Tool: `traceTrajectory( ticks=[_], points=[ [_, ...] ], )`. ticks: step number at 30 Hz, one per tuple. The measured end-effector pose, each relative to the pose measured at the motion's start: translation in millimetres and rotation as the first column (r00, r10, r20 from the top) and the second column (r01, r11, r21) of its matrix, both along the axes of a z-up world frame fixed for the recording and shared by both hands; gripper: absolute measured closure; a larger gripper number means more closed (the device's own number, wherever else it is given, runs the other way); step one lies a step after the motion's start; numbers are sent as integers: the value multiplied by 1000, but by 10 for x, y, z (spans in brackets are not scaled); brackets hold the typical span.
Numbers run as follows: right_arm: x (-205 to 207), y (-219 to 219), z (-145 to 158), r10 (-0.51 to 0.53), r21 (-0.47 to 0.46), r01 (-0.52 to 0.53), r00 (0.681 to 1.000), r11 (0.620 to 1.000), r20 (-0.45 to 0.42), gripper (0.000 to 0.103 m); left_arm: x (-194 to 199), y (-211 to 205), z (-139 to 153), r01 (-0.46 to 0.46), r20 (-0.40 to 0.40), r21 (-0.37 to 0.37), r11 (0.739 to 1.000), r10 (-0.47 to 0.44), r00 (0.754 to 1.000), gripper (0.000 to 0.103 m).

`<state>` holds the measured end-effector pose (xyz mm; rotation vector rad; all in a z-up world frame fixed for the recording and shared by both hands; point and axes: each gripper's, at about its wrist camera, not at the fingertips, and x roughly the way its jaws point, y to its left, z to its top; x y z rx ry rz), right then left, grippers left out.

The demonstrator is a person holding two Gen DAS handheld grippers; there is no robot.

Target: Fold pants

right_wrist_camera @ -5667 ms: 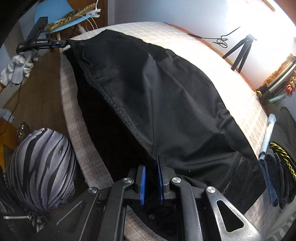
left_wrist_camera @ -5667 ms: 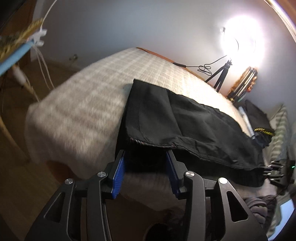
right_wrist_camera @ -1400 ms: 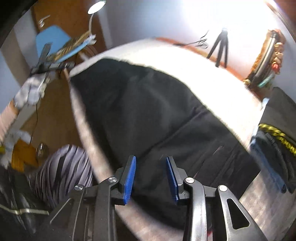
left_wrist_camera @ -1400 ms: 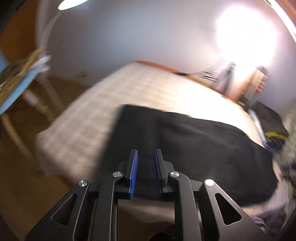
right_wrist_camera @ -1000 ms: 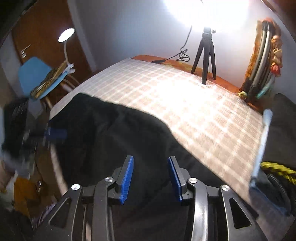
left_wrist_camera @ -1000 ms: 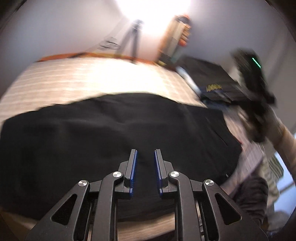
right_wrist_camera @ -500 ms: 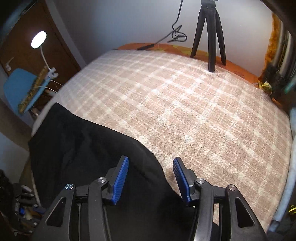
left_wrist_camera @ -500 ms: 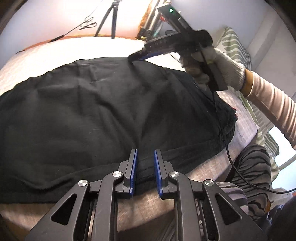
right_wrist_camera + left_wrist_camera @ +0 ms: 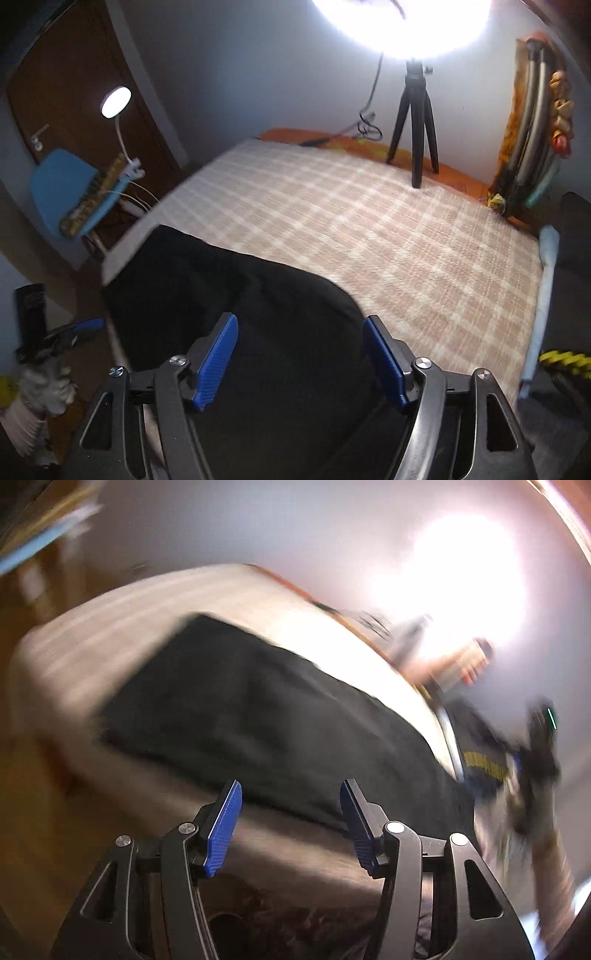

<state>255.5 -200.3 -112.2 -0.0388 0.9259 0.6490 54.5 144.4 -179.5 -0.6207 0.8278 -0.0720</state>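
Both grippers' fingers now spread wide, empty, left gripper (image 9: pixel 290 819) and right gripper (image 9: pixel 301 354) above black pants (image 9: pixel 258 314)

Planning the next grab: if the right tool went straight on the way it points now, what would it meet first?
Most likely the black pants: the right tool is open with the cloth filling the gap between its fingers, so it would land on them before the checked blanket beyond. Depth is uncertain in this fisheye view.

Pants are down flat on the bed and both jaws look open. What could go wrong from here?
The black pants lie close to the bed's near edge, so a one-sided tug could drag them off. The left gripper view is motion-blurred; grabbing now may miss the hem. The right gripper hovers over mid-fabric and might pinch several layers.
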Motion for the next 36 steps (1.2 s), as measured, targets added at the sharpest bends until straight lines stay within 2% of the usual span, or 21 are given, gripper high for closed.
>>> traceTrajectory(
  ticks=[1, 5, 7, 10, 16, 19, 23, 26, 29, 31, 32, 34, 36],
  points=[
    [-67, 1, 46, -3, 10, 3, 1000, 1000, 2, 19, -64, 197, -56, -67, -7, -39, 997, 67, 998, 48],
    [-380, 43, 246, 4, 55, -5, 1000, 998, 29, 19, -172, 636, -203, -220, -20, -155, 963, 220, 975, 48],
    [-484, 60, 325, 1, 72, -4, 999, 997, 41, 19, -151, 689, -268, -233, -31, -210, 950, 232, 972, 48],
    [-603, 92, 393, 3, 81, -8, 998, 997, 58, 19, -64, 638, -331, -236, -52, -246, 940, 230, 972, 48],
    [-757, 110, 422, 6, 55, -11, 996, 998, 89, 19, 194, 419, -408, -238, -98, -216, 947, 221, 970, 48],
    [-769, 60, 428, -5, 55, -1, 995, 999, 98, 19, 230, 404, -403, -247, -96, -177, 953, 233, 968, 48],
    [-767, -19, 422, -23, 69, 17, 995, 997, 99, 19, 248, 496, -410, -266, -95, -181, 947, 252, 963, 48],
    [-748, -17, 406, -27, 74, 20, 995, 997, 96, 19, 335, 485, -395, -287, -77, -148, 946, 278, 957, 48],
    [-737, 32, 396, -25, 79, 18, 996, 997, 90, 19, 383, 458, -385, -335, -65, -119, 935, 329, 942, 54],
    [-738, 97, 395, -15, 73, 9, 996, 997, 91, 19, 436, 449, -415, -341, -65, -107, 934, 336, 940, 80],
    [-740, 138, 395, -8, 68, 1, 996, 998, 91, 19, 462, 442, -430, -343, -60, -104, 934, 338, 939, 81],
    [-734, 230, 388, 7, 59, -12, 996, 998, 86, 19, 484, 427, -424, -334, -33, -110, 936, 332, 943, 90],
    [-706, 302, 367, 16, 55, -20, 997, 998, 73, 19, 501, 367, -366, -315, 8, -76, 946, 317, 949, 92]
  ],
)
